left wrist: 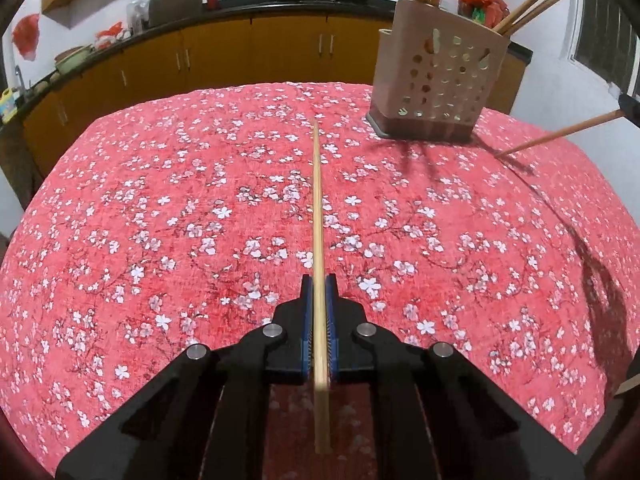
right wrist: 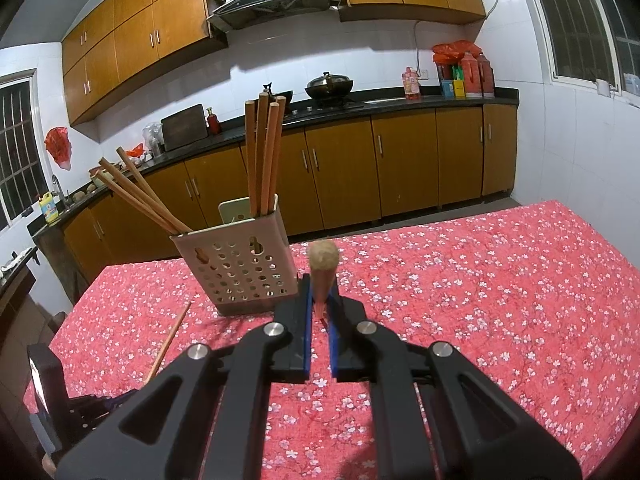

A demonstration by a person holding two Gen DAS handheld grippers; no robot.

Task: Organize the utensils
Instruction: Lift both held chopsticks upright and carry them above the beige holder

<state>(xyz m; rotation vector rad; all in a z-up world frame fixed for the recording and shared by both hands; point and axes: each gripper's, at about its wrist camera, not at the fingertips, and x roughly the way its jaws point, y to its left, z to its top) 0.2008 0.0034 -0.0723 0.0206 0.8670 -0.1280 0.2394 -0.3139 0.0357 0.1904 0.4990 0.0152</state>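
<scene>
From the left wrist camera, the left gripper (left wrist: 319, 286) is clamped on a pale chopstick (left wrist: 317, 216), its blue pads (left wrist: 306, 308) pressed against both sides of the shaft. The chopstick runs lengthwise between the fingers and straight out ahead of them, its long axis in line with the gripper, its thin tip pointing away over the red flowered tablecloth (left wrist: 160, 208) toward the far edge of the table. Ahead and to the right stands a beige perforated holder (left wrist: 436, 80) with more chopsticks standing in it, some upright and some leaning right. At the right edge another chopstick (left wrist: 560, 133) slants down, its lower tip at the cloth. From the right wrist camera, the right gripper (right wrist: 320, 286) is closed on a darker chopstick (right wrist: 323, 268) near the fingertips; this one points almost straight back at the camera, so its blunt round end fills the view and its length is foreshortened. The holder (right wrist: 240, 268) sits just ahead to the left, chopsticks upright at its back corner and others leaning left. Lower left, the pale chopstick (right wrist: 170, 340) angles up toward the holder, its tip well short of it.
</scene>
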